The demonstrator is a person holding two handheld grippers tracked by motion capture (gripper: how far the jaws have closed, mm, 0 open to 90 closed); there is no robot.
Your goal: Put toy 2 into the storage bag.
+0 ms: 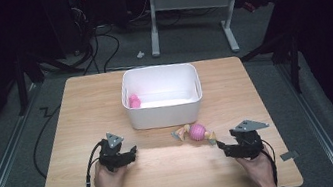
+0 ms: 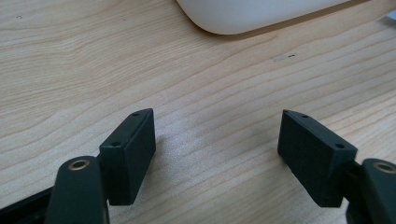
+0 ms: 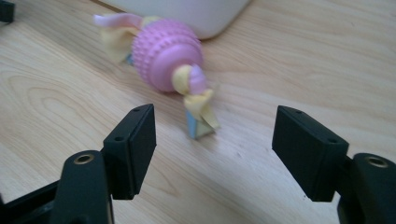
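Nearest the camera in the high view, two hands come in over the near edge of the pale wooden table (image 1: 169,184), each wrapped around a black two-jaw gripper with a grey three-cornered plate on top.

At the left, the left gripper (image 1: 132,153) sits low over the near-left part of the table, a black cable trailing back past the wrist. Its own view shows the jaws standing wide apart with bare wood grain between them (nothing is held), and the rounded near corner of the white plastic bin (image 2: 252,14) lies well beyond the fingertips.

Toward the middle, far from the hands, that white rectangular bin (image 1: 165,114) stands open on the table, and a small pink object (image 1: 134,101) lies inside against its left wall; what it is cannot be made out.

Just in front of the bin's near-right corner lies the pink ribbed rubber ball toy with knotted pastel cloth ends (image 1: 196,132), resting on the wood, close to the bin wall.

At the right, the right gripper (image 1: 219,145) points at the toy's near cloth end. In its own view the toy (image 3: 168,58) lies ahead of the jaws, which stand apart and clasp nothing; the knotted yellow and blue tail reaches toward the gap without being touched by either pad.
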